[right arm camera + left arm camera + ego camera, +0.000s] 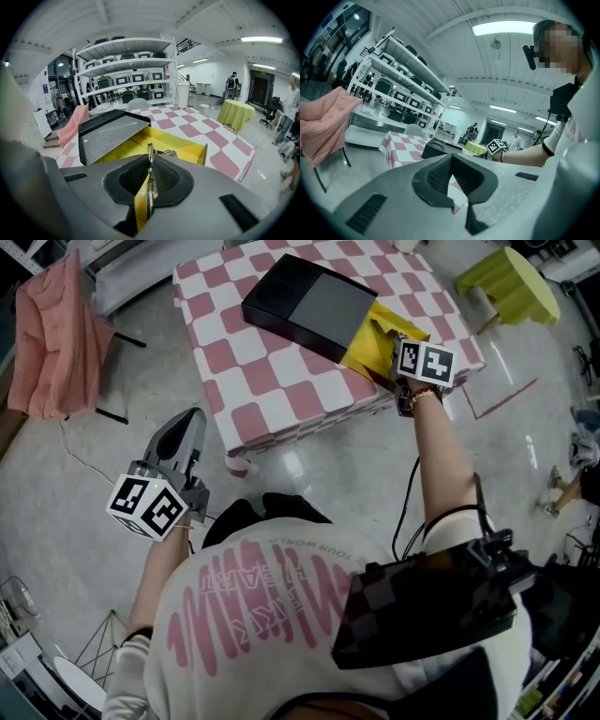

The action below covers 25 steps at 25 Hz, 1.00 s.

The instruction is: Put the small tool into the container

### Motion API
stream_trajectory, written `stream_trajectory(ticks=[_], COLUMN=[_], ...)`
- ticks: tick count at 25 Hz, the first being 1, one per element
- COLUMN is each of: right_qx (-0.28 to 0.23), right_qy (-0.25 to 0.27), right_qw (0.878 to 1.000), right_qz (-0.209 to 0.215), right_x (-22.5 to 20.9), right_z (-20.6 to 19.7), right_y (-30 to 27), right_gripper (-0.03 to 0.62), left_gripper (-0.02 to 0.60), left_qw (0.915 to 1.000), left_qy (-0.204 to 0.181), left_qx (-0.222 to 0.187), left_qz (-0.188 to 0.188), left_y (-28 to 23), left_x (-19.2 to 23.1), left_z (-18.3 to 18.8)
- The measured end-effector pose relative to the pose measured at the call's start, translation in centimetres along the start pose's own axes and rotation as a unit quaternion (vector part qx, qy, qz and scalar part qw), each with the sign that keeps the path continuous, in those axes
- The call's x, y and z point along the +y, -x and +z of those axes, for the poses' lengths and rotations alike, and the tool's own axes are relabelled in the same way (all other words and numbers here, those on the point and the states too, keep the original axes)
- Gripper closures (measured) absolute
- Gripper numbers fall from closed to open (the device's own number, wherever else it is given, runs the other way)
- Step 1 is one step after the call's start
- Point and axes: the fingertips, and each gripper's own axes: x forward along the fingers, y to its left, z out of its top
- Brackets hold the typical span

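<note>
Tabletop (234, 352): pink-and-white check cloth; far edge cut off at the top of the head view. A pink garment (56, 343) hangs on a stand at the left, and its support is mostly hidden

Black container (309, 301): lies flat on the tabletop, grey panel on top. Yellow inner tray (375, 345) is drawn out of its near end toward the tabletop corner

Left claw (451, 180): held low over the floor, well apart from the tabletop. Pads together, nothing between them

Right claw (149, 173): at the tray's near end; in the head view its marker cube covers the tips. In the right gripper view the pads are clamped on the tray's thin yellow wall

Silvery strip (150, 159): seen edge-on, pinched alongside that wall and rising just above it. Apparently the small tool, but its shape is hard to make out. Small shiny bits just beyond it inside the tray are too small to identify
</note>
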Motion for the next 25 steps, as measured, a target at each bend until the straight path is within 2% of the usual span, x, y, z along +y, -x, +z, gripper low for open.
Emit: stream_trajectory(ticks=[8, 25], right_qx=[0.017, 0.034], right_qy=[-0.002, -0.025], right_qw=[1.000, 0.998], right_qz=[-0.006, -0.049], right_x=[-0.3, -1.4], right_z=[-0.3, -0.6], right_y=[-0.1, -0.1], right_gripper=[0.568, 0.557], left_gripper=[0.574, 0.574], left_qw=[1.0000, 0.9998], left_qy=[0.003, 0.016], left_qx=[0.005, 0.008], left_qz=[-0.007, -0.006], left_y=[-0.3, 1.0], left_x=[-0.2, 0.2], left_z=[-0.2, -0.9])
